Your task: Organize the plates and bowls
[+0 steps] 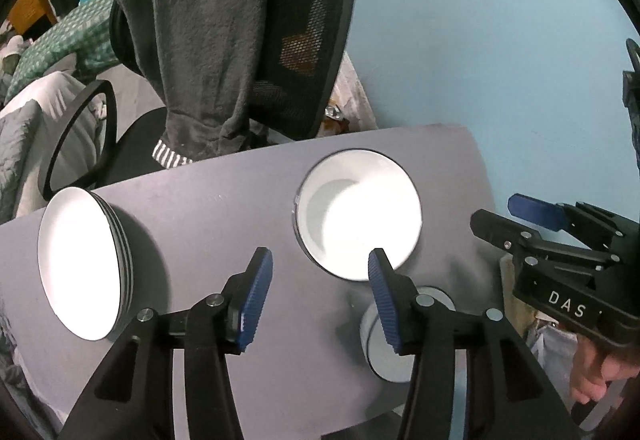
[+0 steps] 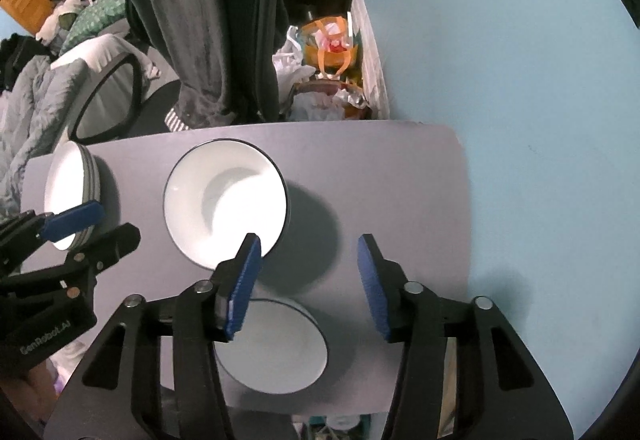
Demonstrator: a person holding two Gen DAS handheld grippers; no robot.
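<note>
A stack of white plates with dark rims (image 1: 80, 264) stands at the table's left; it also shows in the right wrist view (image 2: 70, 188). A white bowl (image 1: 360, 212) sits mid-table, also in the right wrist view (image 2: 224, 200). A second white bowl (image 2: 276, 348) sits near the front edge, partly hidden behind my fingers in the left wrist view (image 1: 386, 344). My left gripper (image 1: 320, 300) is open and empty above the table between the stack and the bowls. My right gripper (image 2: 308, 284) is open and empty above the near bowl.
The grey table (image 2: 380, 180) is small, with a blue wall to the right. A black office chair draped with a dark towel (image 1: 208, 40) stands behind it. Bags and clutter (image 2: 328, 52) lie on the floor beyond the far edge. Bedding lies at the left.
</note>
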